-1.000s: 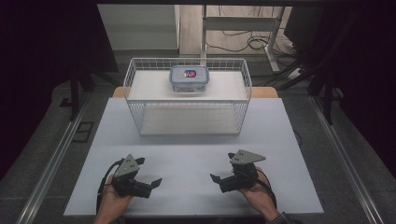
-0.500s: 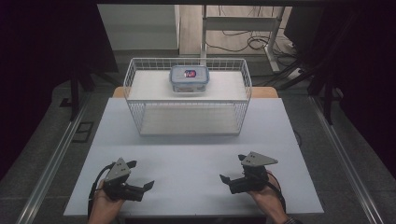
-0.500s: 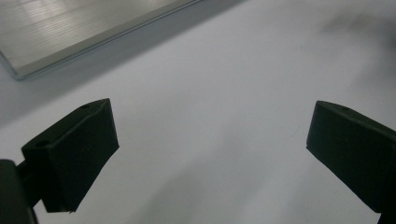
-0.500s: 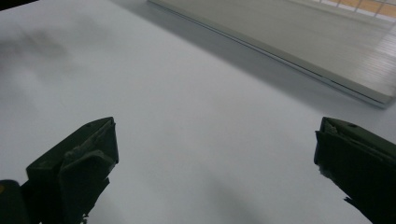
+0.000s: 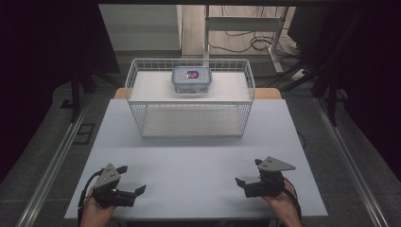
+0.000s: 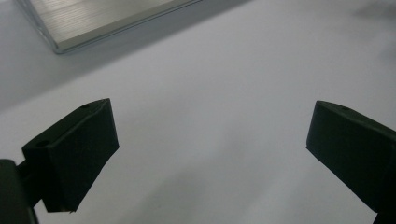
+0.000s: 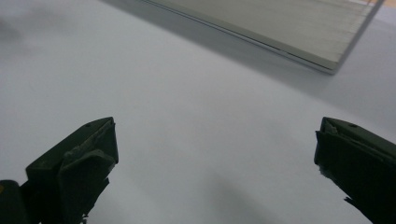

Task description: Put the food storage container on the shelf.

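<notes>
A white wire basket [image 5: 191,118] stands at the far middle of the white table [image 5: 198,156]. Inside it, toward the back, lies a clear lidded box [image 5: 191,78] with a blue rim and something red within. My left gripper [image 5: 132,178] rests near the front left edge, held by a hand, its jaws wide apart and pointing inward. Near the front right, my right gripper [image 5: 248,171] is open too and points inward. In the left gripper view [image 6: 210,154] and the right gripper view [image 7: 215,168], only bare table lies between the jaws.
A pale slab with a metal edge crosses the top of the left gripper view [image 6: 102,21] and the right gripper view [image 7: 280,28]. Metal rails [image 5: 52,161] run along both sides of the table. A desk frame and cables [image 5: 246,28] stand behind the basket.
Both grippers have drawn back toward the front edge and moved apart, the left one leftward and the right one rightward. Both stay open. The basket and box have not moved.
</notes>
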